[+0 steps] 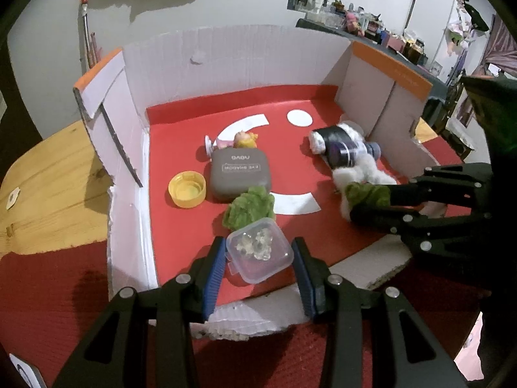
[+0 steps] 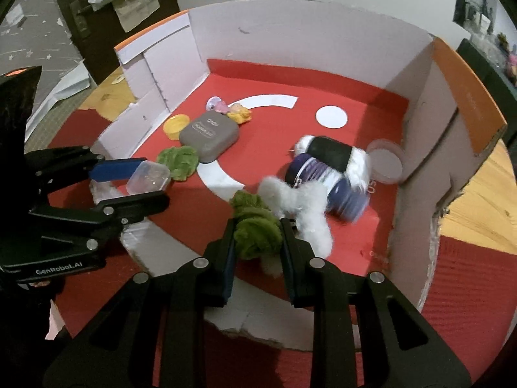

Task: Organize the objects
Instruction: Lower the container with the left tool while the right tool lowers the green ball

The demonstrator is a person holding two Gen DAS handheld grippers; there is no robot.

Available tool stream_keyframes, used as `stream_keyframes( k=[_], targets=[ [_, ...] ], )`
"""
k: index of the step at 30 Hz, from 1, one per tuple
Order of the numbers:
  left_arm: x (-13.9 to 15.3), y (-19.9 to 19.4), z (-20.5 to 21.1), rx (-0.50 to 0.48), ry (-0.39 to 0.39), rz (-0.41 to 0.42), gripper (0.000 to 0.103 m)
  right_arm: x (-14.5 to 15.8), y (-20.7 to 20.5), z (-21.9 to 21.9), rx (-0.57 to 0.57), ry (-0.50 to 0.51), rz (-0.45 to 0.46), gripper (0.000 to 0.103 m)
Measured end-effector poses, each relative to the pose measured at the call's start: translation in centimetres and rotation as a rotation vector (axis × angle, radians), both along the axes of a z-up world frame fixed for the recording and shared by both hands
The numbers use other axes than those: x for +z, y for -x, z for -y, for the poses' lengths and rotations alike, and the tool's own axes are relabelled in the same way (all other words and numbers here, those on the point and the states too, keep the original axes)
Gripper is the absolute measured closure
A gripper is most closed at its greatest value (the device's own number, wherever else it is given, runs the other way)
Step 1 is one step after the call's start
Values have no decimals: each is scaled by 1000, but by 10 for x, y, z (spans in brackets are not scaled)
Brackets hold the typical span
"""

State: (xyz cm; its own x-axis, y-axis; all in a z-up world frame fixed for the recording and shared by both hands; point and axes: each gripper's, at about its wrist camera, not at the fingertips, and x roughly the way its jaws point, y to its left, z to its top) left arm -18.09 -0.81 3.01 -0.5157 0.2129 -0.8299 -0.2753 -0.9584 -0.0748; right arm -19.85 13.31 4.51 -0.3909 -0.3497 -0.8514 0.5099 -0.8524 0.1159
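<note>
A cut-open cardboard box [image 1: 226, 64] with a red floor holds the objects. My left gripper [image 1: 260, 253] is shut on a small clear plastic case [image 1: 258, 252] near the box's front edge; it also shows in the right wrist view [image 2: 148, 177]. My right gripper [image 2: 257, 236] is shut on a green fuzzy tuft [image 2: 255, 229] joined to a white fluffy toy [image 2: 310, 200] that lies blurred over a dark blue jar [image 2: 323, 174]. A second green tuft [image 1: 250, 207], a grey eye-shadow case [image 1: 239, 174], a yellow cap [image 1: 186, 190] and a small doll [image 1: 242, 140] lie at the left.
A clear round lid [image 2: 386, 161] leans in the box's right corner. The box stands on a red mat [image 1: 48, 291] over a wooden table [image 1: 48, 177]. Box walls rise at back and sides. Cluttered shelves [image 1: 371, 22] stand behind.
</note>
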Motion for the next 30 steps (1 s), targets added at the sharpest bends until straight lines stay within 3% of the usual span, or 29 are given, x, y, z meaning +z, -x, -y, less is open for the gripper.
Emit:
stream_keyframes(
  k=[10, 30],
  targets=[
    [1, -18, -8, -14, 6, 4, 60, -3, -4, -7, 39, -15, -17, 80],
    [-1, -1, -8, 24, -5, -23, 59, 3, -6, -8, 14, 3, -57, 80]
  ],
)
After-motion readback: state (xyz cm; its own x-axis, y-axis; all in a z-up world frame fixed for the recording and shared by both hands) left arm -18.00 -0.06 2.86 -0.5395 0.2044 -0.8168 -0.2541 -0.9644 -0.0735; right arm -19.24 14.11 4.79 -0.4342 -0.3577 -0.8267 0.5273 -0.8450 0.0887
